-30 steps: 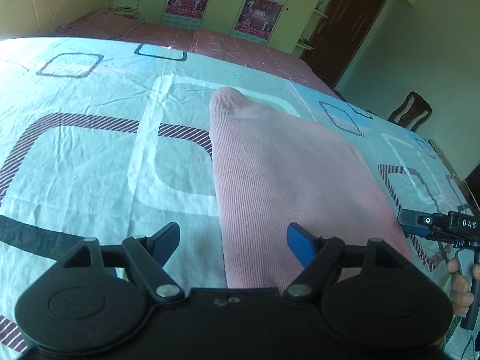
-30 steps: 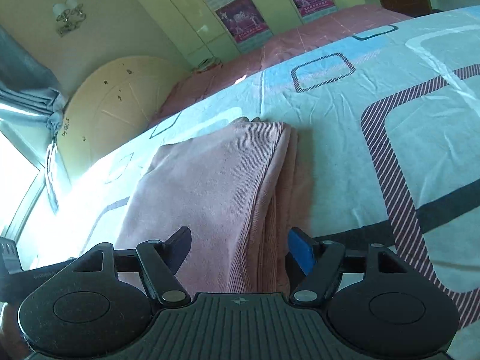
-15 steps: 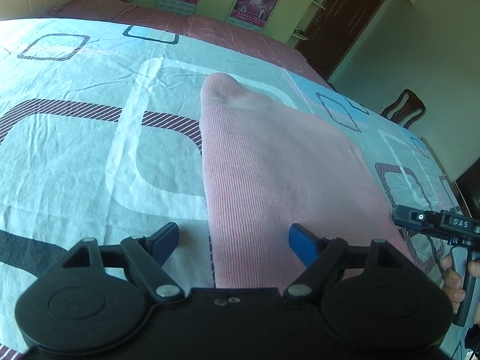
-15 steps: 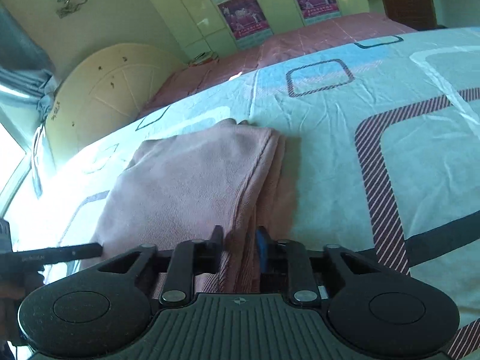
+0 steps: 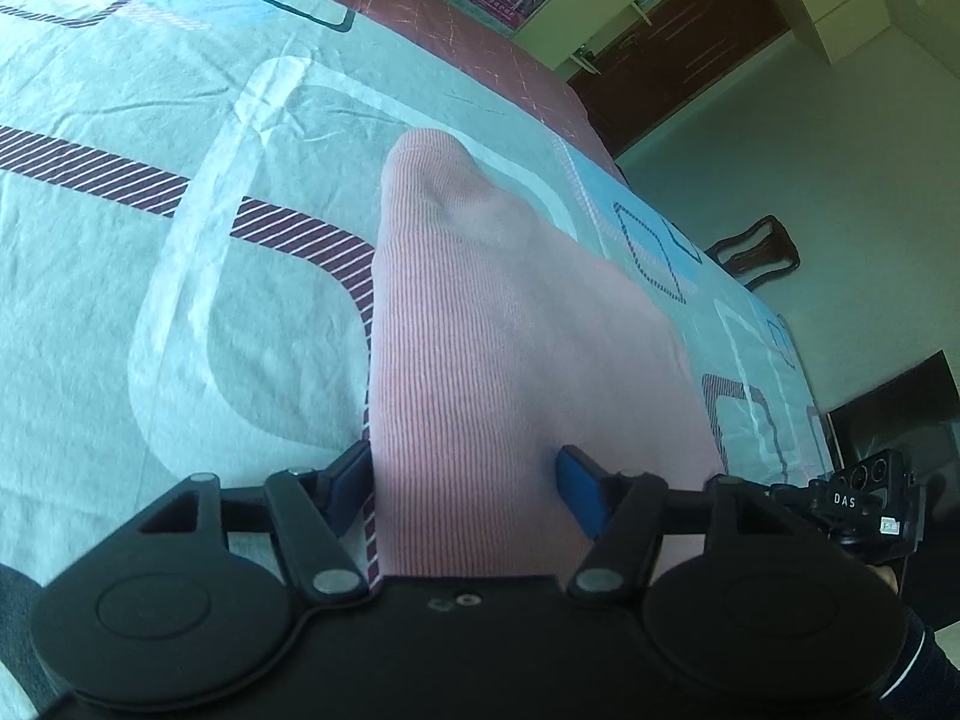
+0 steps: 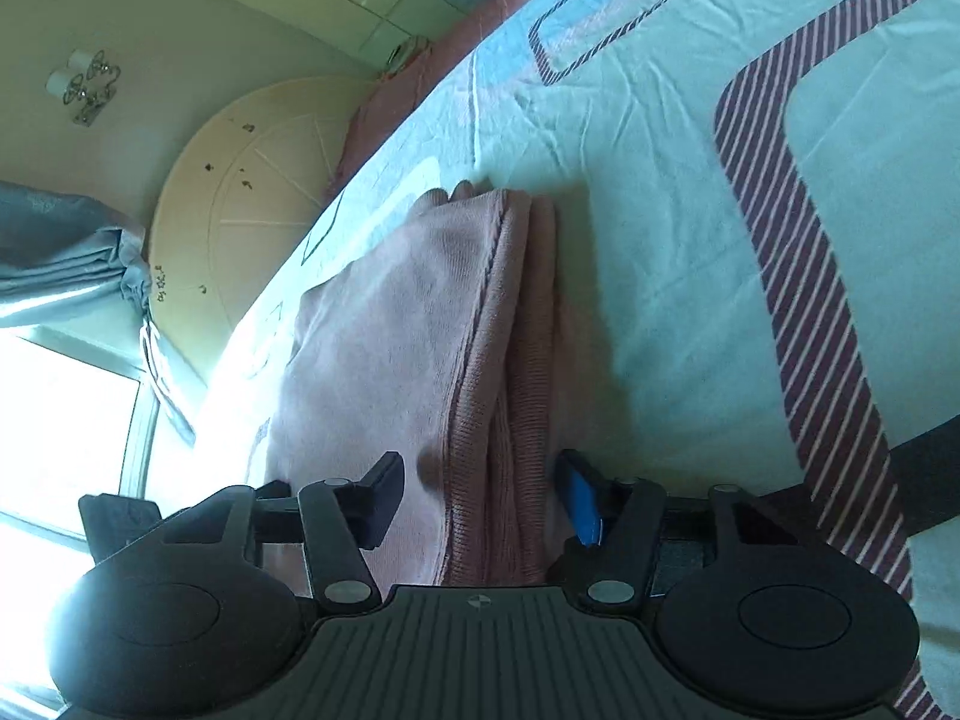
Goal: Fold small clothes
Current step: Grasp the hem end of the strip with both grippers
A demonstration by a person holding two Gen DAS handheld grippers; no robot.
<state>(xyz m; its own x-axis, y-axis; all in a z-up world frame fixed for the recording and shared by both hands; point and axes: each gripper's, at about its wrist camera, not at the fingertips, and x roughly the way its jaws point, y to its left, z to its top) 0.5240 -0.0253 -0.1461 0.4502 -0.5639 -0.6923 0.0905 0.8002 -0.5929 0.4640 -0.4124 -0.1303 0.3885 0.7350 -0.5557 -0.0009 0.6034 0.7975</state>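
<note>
Pink ribbed-knit garment (image 5: 510, 348), folded into a long slab w/ stacked layered edges (image 6: 516, 360), lies on the wrinkled cotton bedsheet (image 5: 120, 276) (pale teal, rounded-square print w/ maroon striped bands). Left gripper (image 5: 465, 480) wide apart, blue pads straddling garment's near end. Right gripper (image 6: 480, 495) also spread wide, astride the folded edge at garment's other near end. Rounded cream headboard (image 6: 252, 198) beyond garment.
</note>
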